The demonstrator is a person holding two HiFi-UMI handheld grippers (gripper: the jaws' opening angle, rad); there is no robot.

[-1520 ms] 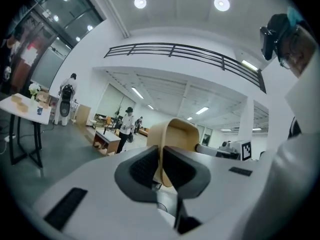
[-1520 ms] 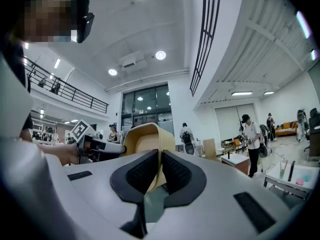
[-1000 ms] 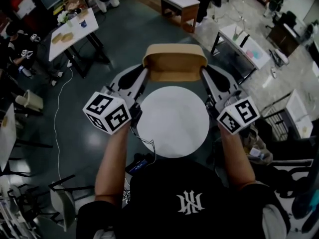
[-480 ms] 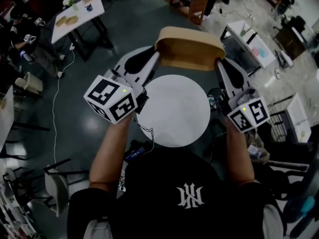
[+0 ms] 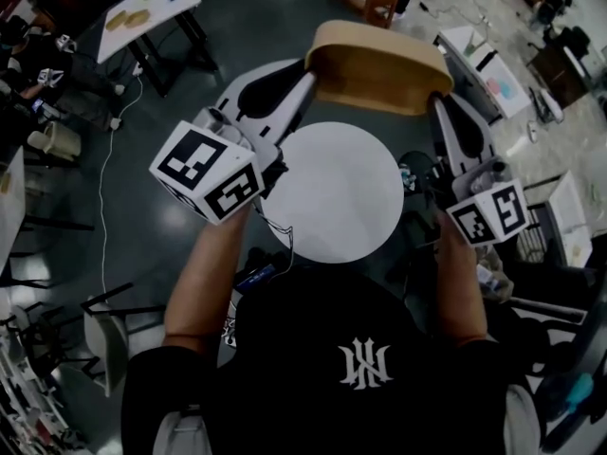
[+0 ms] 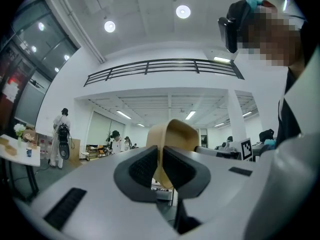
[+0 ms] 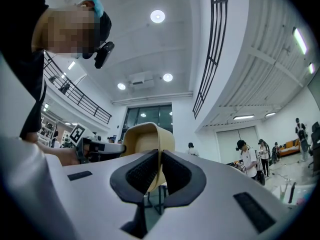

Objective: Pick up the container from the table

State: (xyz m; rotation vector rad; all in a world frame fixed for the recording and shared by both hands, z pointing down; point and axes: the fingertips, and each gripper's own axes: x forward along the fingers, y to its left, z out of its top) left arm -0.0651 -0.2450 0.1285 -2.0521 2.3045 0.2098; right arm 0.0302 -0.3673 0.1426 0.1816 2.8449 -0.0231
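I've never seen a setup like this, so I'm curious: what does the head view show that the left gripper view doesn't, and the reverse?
Only the head view: the round white table, and the marker cube on the left gripper. Only the left gripper view: ceiling lights and a balcony railing. Both: the tan container, its wall pinched between that gripper's jaws.

Looking steeply down from the head onto the white round table (image 5: 332,197) at frame centre, riding close behind both pairs of jaws and facing slightly upward toward ceiling lights (image 6: 183,11), sharing the tan container (image 5: 379,64), upper centre from above, mid-frame in both gripper views.
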